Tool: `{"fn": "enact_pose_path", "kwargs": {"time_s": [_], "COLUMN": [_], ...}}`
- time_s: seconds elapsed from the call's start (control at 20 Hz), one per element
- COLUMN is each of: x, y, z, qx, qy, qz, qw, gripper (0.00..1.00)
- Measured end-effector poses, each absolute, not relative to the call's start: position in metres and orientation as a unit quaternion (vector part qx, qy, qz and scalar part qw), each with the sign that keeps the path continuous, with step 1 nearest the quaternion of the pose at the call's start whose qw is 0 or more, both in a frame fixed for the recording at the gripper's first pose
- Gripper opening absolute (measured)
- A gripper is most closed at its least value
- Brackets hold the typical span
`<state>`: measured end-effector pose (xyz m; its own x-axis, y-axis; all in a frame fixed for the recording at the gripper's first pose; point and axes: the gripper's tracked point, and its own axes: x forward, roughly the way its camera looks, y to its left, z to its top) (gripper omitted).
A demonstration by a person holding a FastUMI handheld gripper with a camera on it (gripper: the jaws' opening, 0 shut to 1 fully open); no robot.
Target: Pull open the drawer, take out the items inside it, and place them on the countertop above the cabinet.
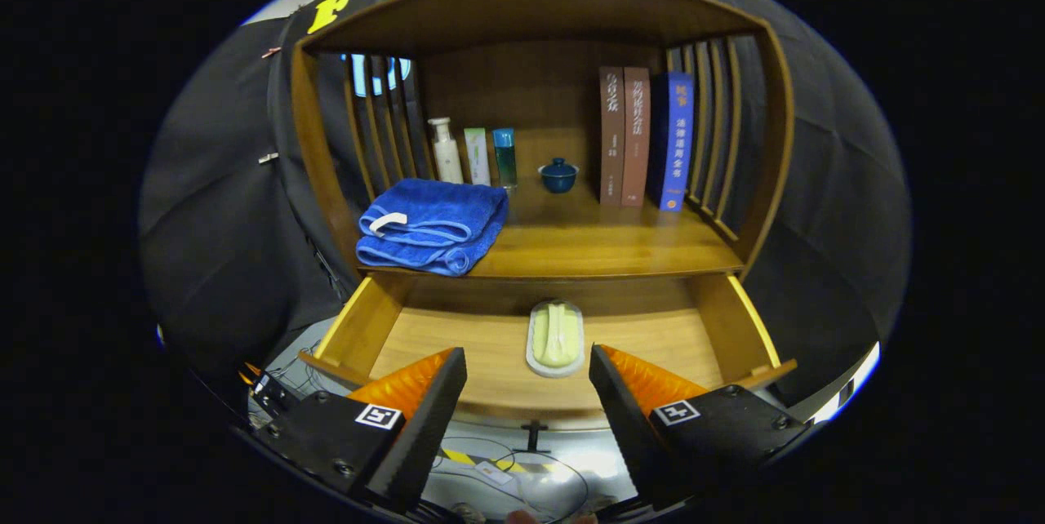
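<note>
While the wooden drawer (pixel 490 344) stands pulled out below the worktop (pixel 604 250), a pale green, rounded bar of soap in a white oval dish (pixel 556 336) rests on its smooth plank floor, near the back and about midway between the side walls. The hand-held gripper (pixel 528 377) is open, its two wedge-shaped fingers spread wide over the drawer's front edge, holding nothing; the soap dish lies just ahead of them, in line with the gap. On the glossy worktop above sit a folded, fluffy blue towel (pixel 433 224), three slim bottles (pixel 476 153), a small lidded blue cup (pixel 558 175) and three upright books (pixel 645 139), flanked by slatted sides.
</note>
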<state>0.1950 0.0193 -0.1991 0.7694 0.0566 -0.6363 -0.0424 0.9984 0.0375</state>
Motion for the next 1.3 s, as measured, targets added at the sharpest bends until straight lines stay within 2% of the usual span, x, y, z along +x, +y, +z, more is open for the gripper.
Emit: {"fn": "enact_pose_path", "kwargs": {"time_s": [0.2, 0.5, 0.6, 0.7, 0.95, 1.0, 1.05, 1.3], "x": [0.233, 0.264, 0.270, 0.267, 0.269, 0.271, 0.267, 0.243], "y": [0.017, 0.008, 0.005, 0.002, -0.004, -0.003, -0.002, -0.010], "z": [-0.255, -0.306, -0.318, -0.329, -0.345, -0.341, -0.335, -0.332], "qx": [0.017, -0.013, -0.013, -0.013, -0.007, -0.007, -0.010, -0.001], "qy": [0.431, 0.474, 0.480, 0.497, 0.494, 0.490, 0.487, 0.492], "qz": [0.018, 0.020, 0.017, 0.014, 0.003, 0.008, 0.015, 0.007], "qw": [0.902, 0.880, 0.877, 0.868, 0.869, 0.872, 0.873, 0.871], "gripper": [0.98, 0.98, 0.89, 0.76, 0.26, 0.26, 0.17, 0.17]}}
